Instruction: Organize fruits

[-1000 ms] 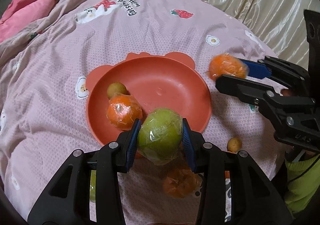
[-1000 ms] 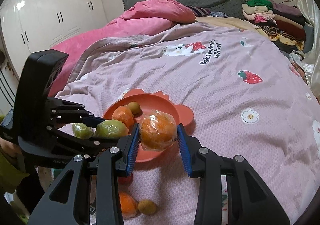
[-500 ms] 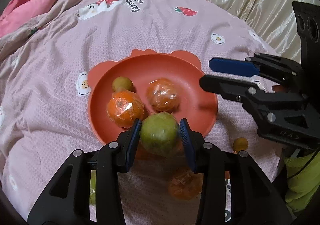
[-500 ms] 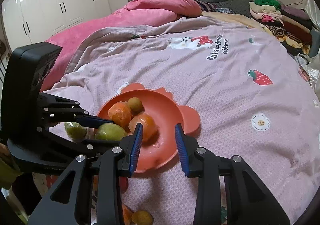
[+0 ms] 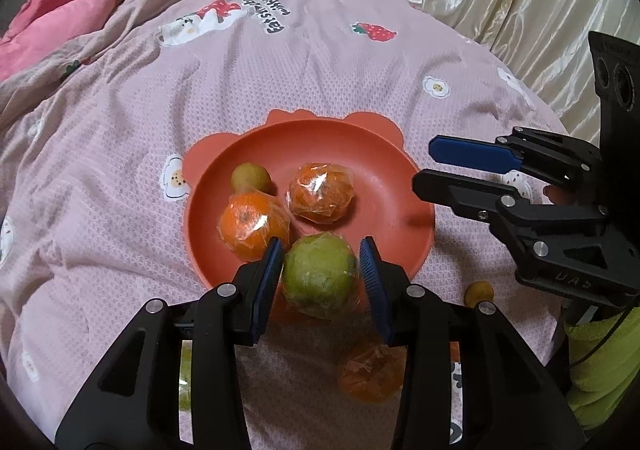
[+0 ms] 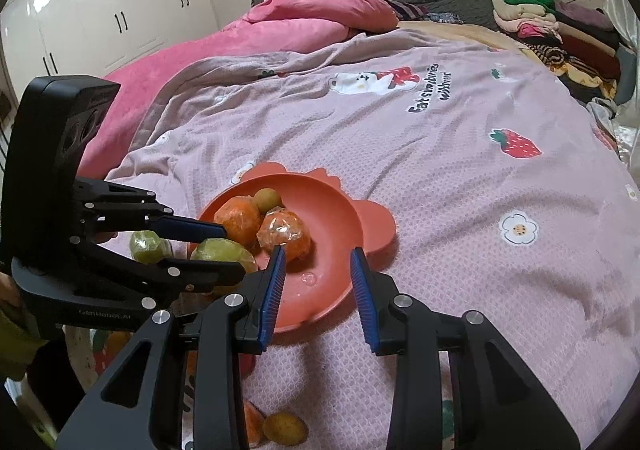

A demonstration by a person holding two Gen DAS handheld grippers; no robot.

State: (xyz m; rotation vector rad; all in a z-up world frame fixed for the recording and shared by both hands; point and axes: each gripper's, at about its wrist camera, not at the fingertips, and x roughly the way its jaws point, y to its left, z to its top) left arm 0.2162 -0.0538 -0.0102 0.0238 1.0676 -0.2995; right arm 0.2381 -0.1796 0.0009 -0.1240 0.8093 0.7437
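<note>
A pink bedspread (image 5: 120, 178) fills both frames. At centre lies the red plate (image 5: 384, 154) with two wrapped oranges (image 5: 322, 192). Low centre, the left gripper (image 5: 322, 274) clamps a wrapped green fruit (image 5: 318, 282) over the plate's near rim. The right gripper (image 6: 318, 280) stands parted, empty.

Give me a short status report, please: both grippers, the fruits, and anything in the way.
Left gripper shut on wrapped green fruit at plate near edge. Right gripper open, empty. Two oranges, one small fruit on plate. Nothing in the way.
</note>
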